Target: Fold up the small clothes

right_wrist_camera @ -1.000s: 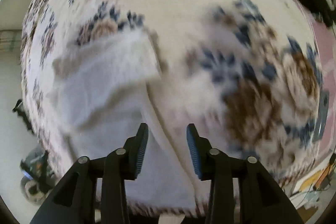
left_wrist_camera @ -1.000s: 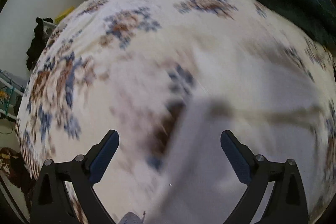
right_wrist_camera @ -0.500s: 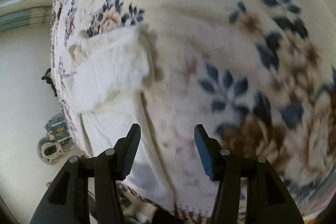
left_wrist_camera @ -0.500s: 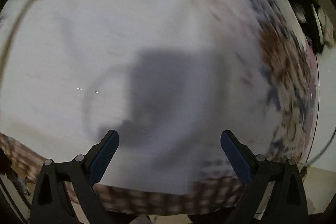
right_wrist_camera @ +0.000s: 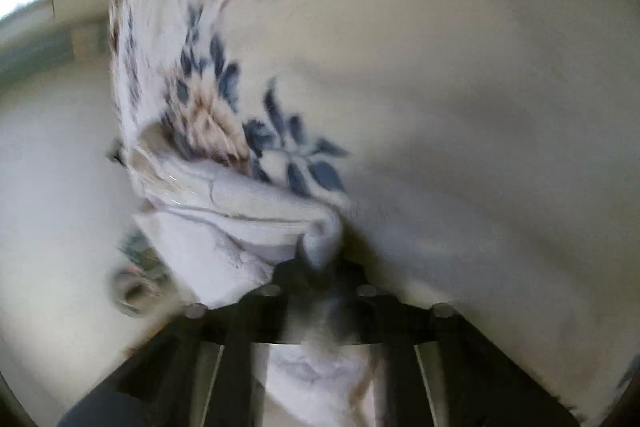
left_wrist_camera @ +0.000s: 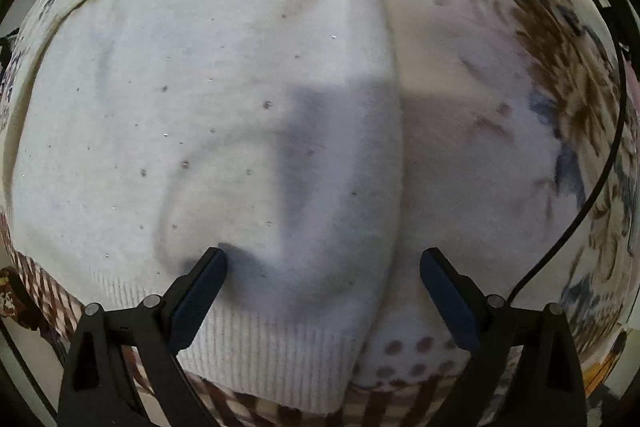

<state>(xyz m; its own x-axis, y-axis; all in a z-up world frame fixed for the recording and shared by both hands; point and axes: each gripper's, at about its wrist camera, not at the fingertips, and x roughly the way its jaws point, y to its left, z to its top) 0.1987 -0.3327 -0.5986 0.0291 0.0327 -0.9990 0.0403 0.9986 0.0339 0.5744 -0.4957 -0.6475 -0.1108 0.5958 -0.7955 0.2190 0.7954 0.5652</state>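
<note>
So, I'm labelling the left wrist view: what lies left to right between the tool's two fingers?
Left finger → white knit garment → floral bedspread → right finger → thin black cable.

A bed carries everything here, covered by a cream floral blanket (left_wrist_camera: 500,115) printed with blue and brown flowers. At about six o'clock in the left wrist view a brown-and-white checked edge (left_wrist_camera: 384,407) shows under the blanket. A white knit sweater (left_wrist_camera: 208,115) lies spread directly on the blanket, filling the nine o'clock half, its ribbed hem toward six o'clock. In the blurred right wrist view, bunched white fabric (right_wrist_camera: 248,223) of the sweater sits on the blanket near seven o'clock.
</note>
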